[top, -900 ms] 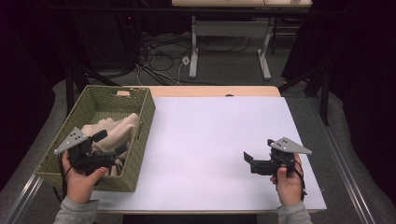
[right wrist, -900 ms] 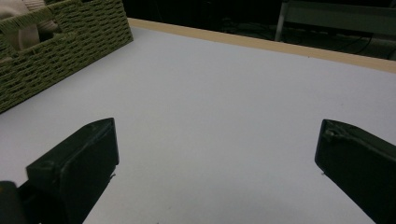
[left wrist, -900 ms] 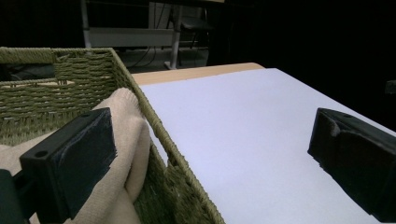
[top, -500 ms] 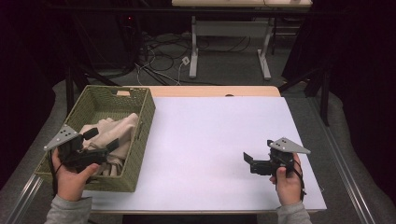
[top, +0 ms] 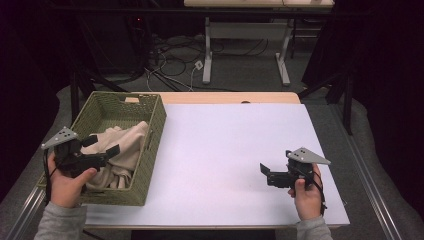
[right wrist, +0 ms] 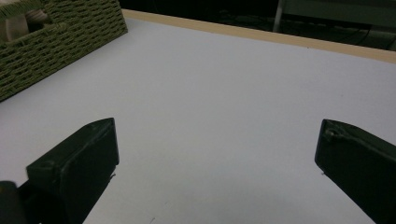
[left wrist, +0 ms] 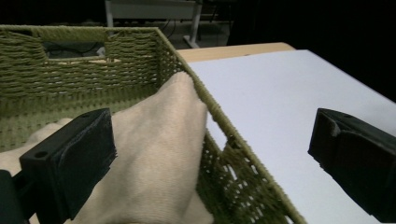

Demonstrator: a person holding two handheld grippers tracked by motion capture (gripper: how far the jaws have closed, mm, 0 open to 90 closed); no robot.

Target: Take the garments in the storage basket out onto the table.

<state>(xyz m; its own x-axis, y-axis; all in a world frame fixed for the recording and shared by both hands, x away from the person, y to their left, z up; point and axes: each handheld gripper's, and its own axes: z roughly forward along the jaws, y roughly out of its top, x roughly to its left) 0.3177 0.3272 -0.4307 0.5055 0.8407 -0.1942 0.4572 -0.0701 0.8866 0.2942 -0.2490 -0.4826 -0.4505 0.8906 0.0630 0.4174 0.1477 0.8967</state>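
An olive woven basket (top: 159, 125) stands at the table's left, with a beige cloth (top: 127, 147) bunched inside it. My left gripper (top: 102, 145) hovers over the basket's near-left part, pointing right at the cloth, jaws wide open and holding nothing. In the left gripper view the cloth (left wrist: 159, 154) lies just beyond the left gripper (left wrist: 212, 140), draped against the basket wall (left wrist: 243, 158). My right gripper (top: 275, 161) rests low over the white tabletop at the near right, open and empty. In the right gripper view the right gripper (right wrist: 215, 140) faces bare white surface.
The white table surface (top: 235, 145) stretches between basket and right hand; a wooden strip (top: 225, 97) borders its far edge. The basket corner (right wrist: 60, 37) sits far left in the right gripper view. Beyond the table are floor cables (top: 175, 55) and a desk frame (top: 245, 45).
My left gripper has drawn back to the left, from over the cloth toward the basket's near-left edge. The right gripper has stayed put.
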